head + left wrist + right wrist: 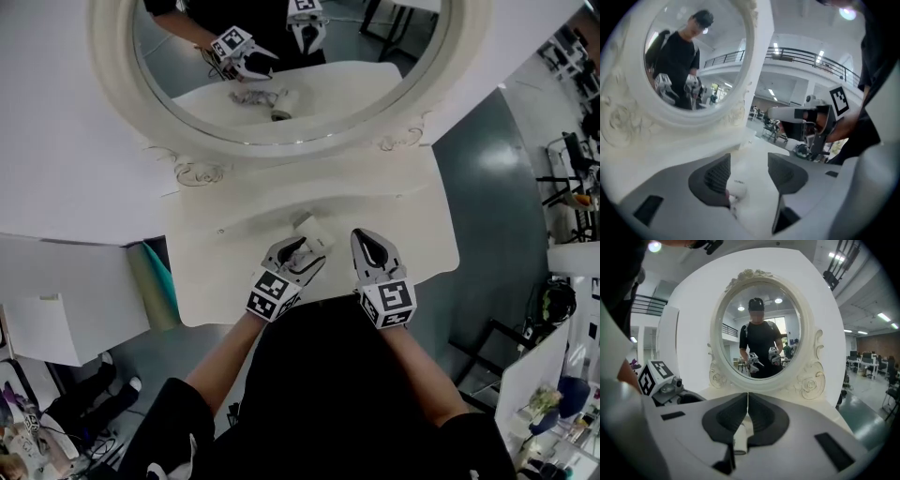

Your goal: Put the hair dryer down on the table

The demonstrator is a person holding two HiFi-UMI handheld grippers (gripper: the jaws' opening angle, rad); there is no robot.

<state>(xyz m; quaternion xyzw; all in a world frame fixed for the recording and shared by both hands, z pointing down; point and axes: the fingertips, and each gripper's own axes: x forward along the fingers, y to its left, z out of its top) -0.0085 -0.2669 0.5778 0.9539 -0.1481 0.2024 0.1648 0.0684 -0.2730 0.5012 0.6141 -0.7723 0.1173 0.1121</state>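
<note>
The white hair dryer (312,232) lies on the white dressing table (412,216), just ahead of my left gripper (305,251). In the left gripper view the left gripper (749,159) is open, and the hair dryer (737,187) rests low between the jaws, close to the left one. To the right of the dryer my right gripper (364,236) is shut. In its own view the right gripper (748,397) has its tips touching with nothing between them. A white cylindrical part (740,437) shows below them. The mirror's reflection shows the dryer lying flat with its cord.
A large oval mirror (281,56) in an ornate white frame stands at the back of the table. A teal object (155,281) leans by the table's left side, next to white panels (56,319). Dark floor and cluttered desks (562,394) lie to the right.
</note>
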